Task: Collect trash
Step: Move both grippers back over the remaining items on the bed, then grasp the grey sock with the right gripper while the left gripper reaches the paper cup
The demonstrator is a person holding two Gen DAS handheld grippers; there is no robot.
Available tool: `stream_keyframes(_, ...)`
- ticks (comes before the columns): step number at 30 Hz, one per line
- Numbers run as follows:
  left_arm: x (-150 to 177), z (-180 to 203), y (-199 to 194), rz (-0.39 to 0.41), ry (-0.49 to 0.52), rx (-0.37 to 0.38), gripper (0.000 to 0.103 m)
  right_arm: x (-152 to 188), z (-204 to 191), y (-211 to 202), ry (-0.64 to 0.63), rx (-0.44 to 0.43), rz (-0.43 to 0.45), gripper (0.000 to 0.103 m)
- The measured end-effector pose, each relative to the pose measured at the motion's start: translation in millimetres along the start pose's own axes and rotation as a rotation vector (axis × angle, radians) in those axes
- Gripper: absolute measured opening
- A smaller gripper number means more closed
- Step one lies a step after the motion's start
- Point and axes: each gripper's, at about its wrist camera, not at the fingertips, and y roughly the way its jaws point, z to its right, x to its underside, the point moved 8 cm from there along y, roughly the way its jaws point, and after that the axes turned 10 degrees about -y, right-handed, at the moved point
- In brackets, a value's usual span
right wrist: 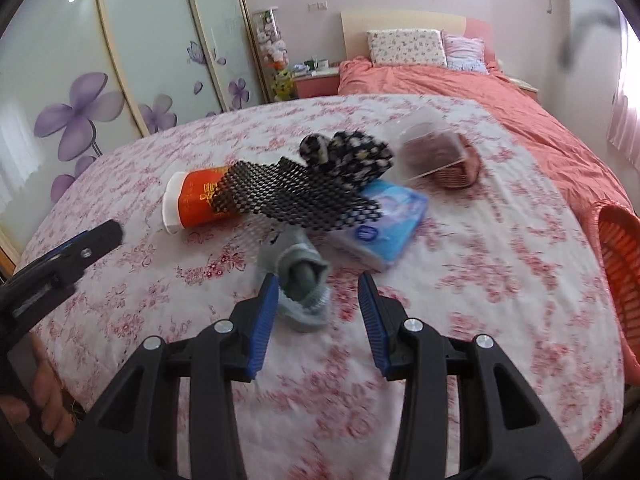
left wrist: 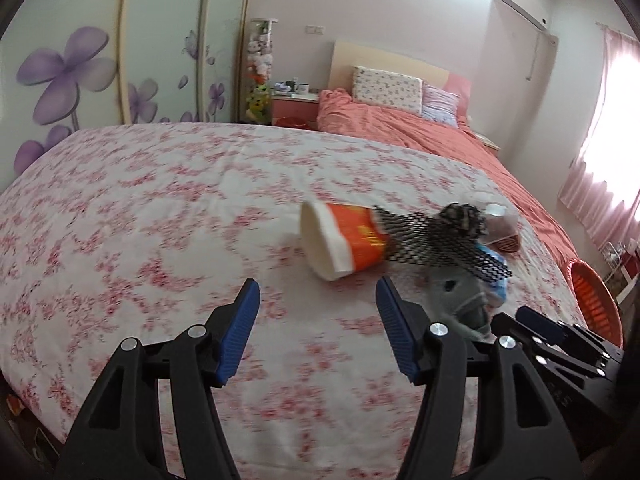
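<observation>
Trash lies in a heap on a round table under a pink floral cloth (left wrist: 160, 208). An orange and white paper cup (left wrist: 344, 240) (right wrist: 192, 204) is on its side, and a black mesh sheet (left wrist: 432, 240) (right wrist: 288, 192) drapes over its base. Around them lie a grey sock (right wrist: 300, 276) (left wrist: 456, 300), a blue packet (right wrist: 392, 220) and a black and white patterned cloth (right wrist: 352, 152). My left gripper (left wrist: 318, 284) is open and empty, a little short of the cup. My right gripper (right wrist: 318, 280) is open over the near end of the sock, whose edge is by the left fingertip.
A clear plastic box (right wrist: 436, 148) rests on a small brown woven basket (right wrist: 460, 168) behind the heap. An orange slatted basket (right wrist: 620, 248) (left wrist: 596, 304) stands off the table's right edge. Beyond is a bed with a coral cover (left wrist: 420, 128). A hand (right wrist: 44, 392) holds the left tool.
</observation>
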Motion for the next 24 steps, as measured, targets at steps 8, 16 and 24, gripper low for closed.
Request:
stream_keyframes(8, -2.9, -25.0, 4.1, -0.021, -0.058, 0.004, 0.06, -12.8, -14.6, 32.7, -0.038, 0.015, -0.056, 0.041)
stream_keyframes(16, -1.3, -21.4, 11.7, -0.04, -0.055, 0.024, 0.06, -10.0, -12.8, 26.2, -0.046, -0.016, -0.061, 0.012)
stream_keyframes(24, 2.1, -4.7, 21.1, -0.07, -0.036, 0.05, 0.06, -16.2, -2.4, -19.2, -0.06, -0.019, 0.018, 0.012)
